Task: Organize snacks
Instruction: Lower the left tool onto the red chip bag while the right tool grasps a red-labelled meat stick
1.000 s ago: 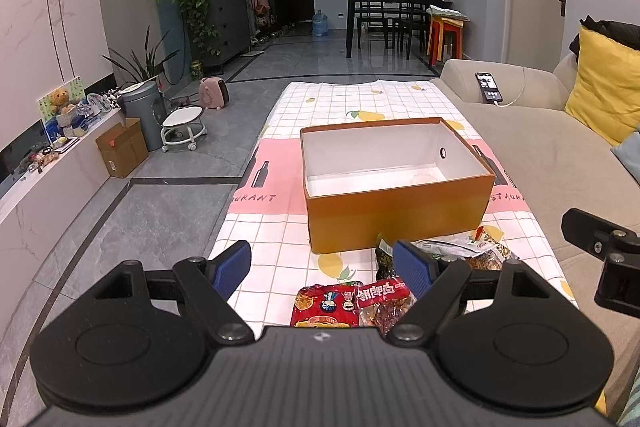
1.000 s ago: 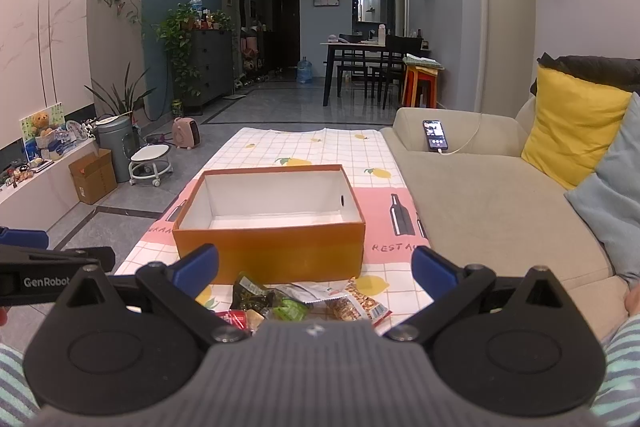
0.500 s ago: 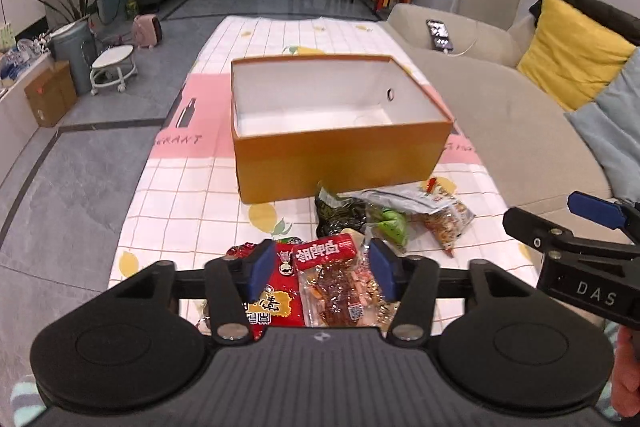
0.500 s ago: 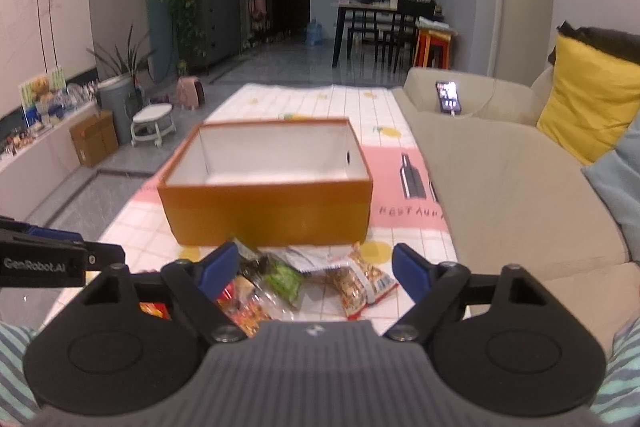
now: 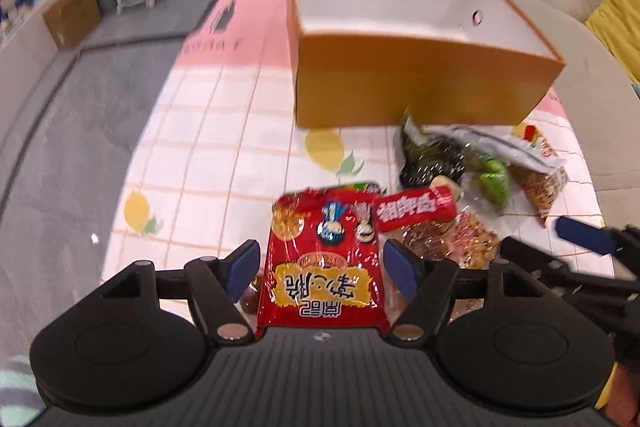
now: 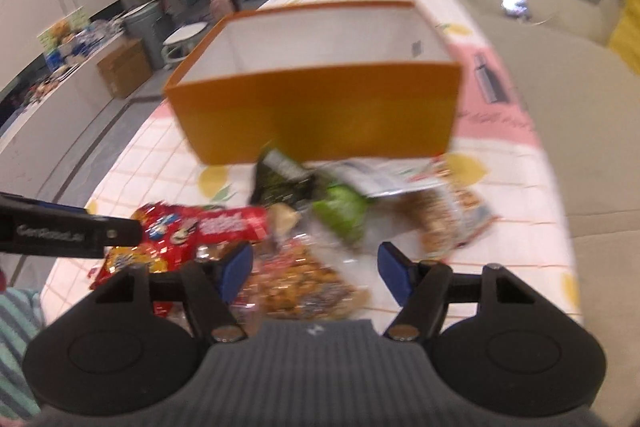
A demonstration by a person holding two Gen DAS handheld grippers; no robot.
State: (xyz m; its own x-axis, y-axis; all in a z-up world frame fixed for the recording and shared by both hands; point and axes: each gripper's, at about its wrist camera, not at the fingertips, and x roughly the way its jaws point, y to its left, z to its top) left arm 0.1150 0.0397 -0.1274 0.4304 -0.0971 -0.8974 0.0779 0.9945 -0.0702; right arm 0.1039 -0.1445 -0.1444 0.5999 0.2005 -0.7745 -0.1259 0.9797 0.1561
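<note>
The snacks lie heaped at the bench's near edge, before the orange box (image 5: pixel 420 83). The left gripper (image 5: pixel 322 269) opens its jaws astride the red packet (image 5: pixel 324 259); the right gripper (image 6: pixel 314 269) closes its jaws over the clear nut bag (image 6: pixel 296 287), neither yet pinching.

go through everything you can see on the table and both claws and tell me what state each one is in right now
Orange box: open-topped, upright, nothing visible inside.
Red snack bag: flat on the tablecloth, between the left claw's fingers, not gripped.
Clear bag of brown snacks: lying flat, between the right claw's fingers, not gripped.
Green snack packet: lying in the pile in front of the box.
Left claw: opening.
Right claw: closing.
</note>
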